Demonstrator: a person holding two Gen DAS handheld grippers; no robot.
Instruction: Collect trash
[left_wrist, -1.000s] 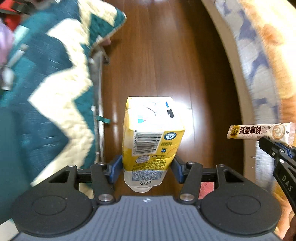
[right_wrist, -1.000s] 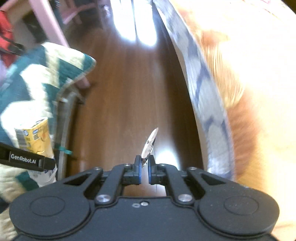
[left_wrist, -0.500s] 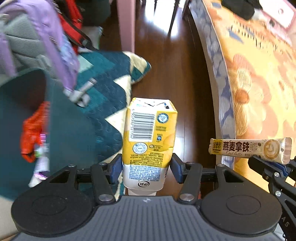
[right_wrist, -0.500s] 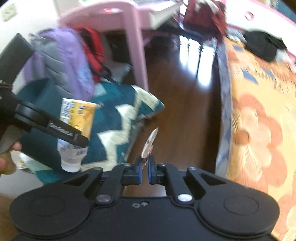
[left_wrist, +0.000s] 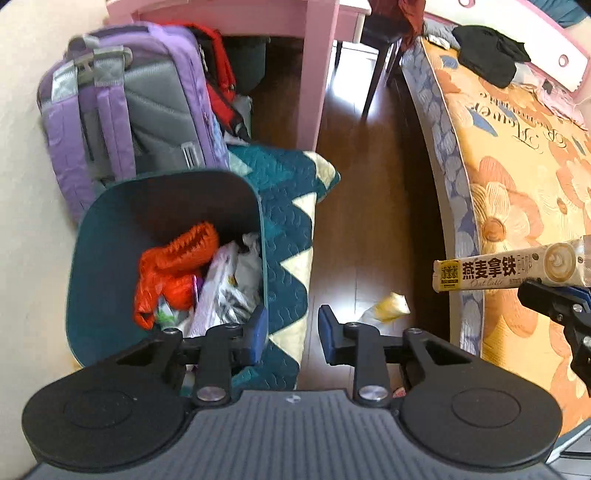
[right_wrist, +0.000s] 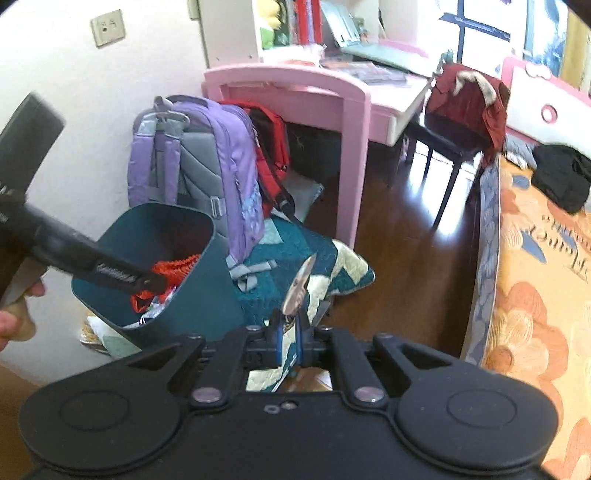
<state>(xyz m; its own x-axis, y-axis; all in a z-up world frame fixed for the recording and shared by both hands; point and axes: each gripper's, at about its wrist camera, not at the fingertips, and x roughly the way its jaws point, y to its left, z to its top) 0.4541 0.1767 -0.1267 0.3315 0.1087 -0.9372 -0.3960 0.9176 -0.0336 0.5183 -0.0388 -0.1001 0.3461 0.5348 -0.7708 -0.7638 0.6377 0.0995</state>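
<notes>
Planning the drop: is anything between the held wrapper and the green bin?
The left gripper, its empty jaws just closing, hangs over the open mouth of the bin, in the way of the wrapper. No lid is visible.

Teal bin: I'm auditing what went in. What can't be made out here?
Left wrist view: bin's near contents, behind the left gripper.
Right wrist view: most of the bin's inside, behind its own wall.
Left wrist view: yellow item on the floor, too blurred to identify.
Left wrist view: sachet's right end, cut by the frame edge.
</notes>
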